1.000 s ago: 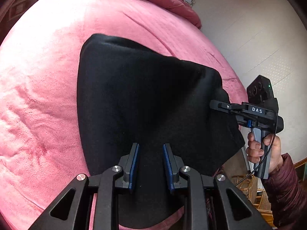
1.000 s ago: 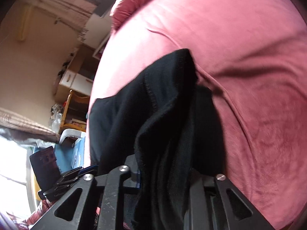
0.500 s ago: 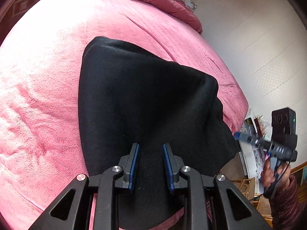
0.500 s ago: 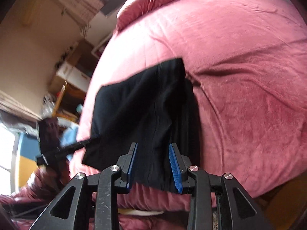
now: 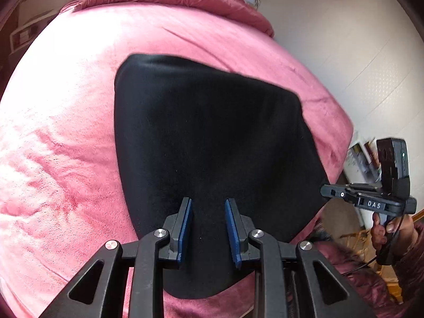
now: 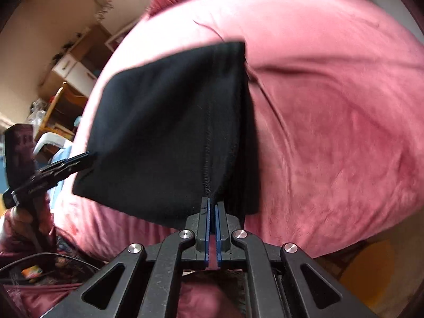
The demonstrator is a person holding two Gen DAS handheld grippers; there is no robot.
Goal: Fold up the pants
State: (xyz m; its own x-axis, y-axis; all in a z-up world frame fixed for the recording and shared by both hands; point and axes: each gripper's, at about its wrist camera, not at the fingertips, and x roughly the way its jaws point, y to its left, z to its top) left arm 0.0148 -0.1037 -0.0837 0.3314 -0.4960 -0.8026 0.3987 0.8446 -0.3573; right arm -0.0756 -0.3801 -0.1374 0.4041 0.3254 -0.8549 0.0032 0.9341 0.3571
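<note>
Right wrist view — right gripper [image 6: 212, 209] angled down, jaws together.

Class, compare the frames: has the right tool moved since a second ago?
Yes. In the left wrist view, the right tool left the pants' right edge, moving down past the bed's corner.

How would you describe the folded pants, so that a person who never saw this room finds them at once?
Look first at the big pink bed cover that fills most of the view. Near its front edge lies one flat, folded piece of black cloth, the pants. They are the only dark thing on the pink surface, with a stitched seam running along them.
</note>
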